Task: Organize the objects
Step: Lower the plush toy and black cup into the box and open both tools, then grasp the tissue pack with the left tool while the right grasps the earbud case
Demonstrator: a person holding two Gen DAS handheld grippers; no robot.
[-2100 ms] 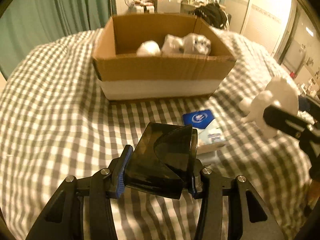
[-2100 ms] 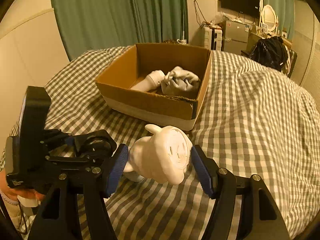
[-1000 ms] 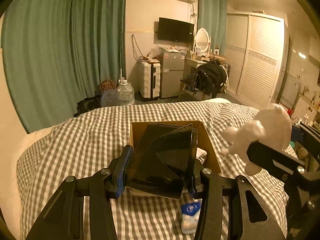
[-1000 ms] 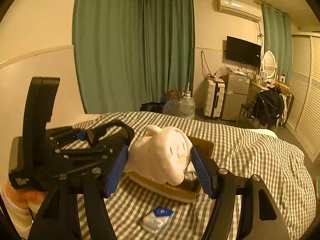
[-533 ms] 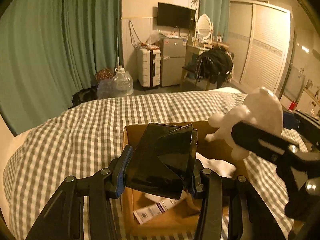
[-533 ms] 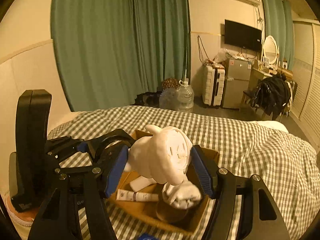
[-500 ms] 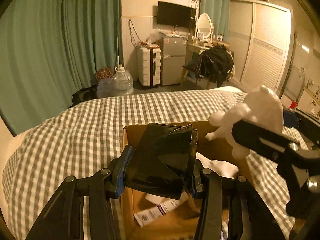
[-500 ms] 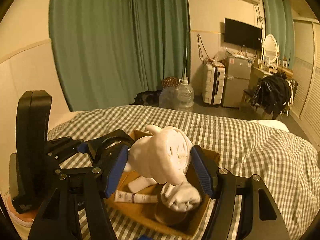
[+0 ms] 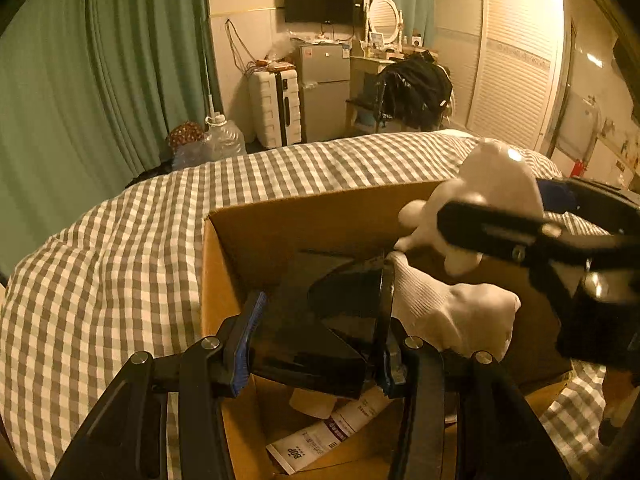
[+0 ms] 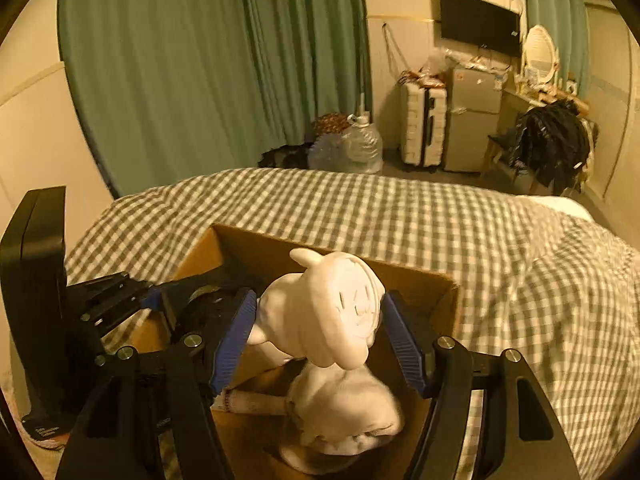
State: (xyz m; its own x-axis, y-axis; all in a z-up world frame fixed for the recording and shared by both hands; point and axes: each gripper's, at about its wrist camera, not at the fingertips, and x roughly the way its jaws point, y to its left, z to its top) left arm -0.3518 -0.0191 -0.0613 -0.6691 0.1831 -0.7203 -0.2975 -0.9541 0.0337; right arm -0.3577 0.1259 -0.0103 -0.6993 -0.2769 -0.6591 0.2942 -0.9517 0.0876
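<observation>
Both grippers hung over the open cardboard box [image 9: 280, 220] on the checked bedspread [image 9: 120, 240]. The left gripper [image 9: 316, 336] was clamped on a dark plastic holder [image 9: 320, 320], its 2 blue pads pressing the holder's sides, just above a tube [image 9: 332, 432] lying on the box floor. The right gripper [image 10: 320, 328] was clamped on a white toy figure [image 10: 328, 312], held above a white sock bundle [image 10: 344, 416] inside the box. The holder looked stiff, light and glossy, so probably slippery; flat side walls seemed the best place to hold it. The toy figure appeared hard and smooth, perhaps breakable, and its rounded head gave the pads little flat surface, so the body's widest part seemed safest.
</observation>
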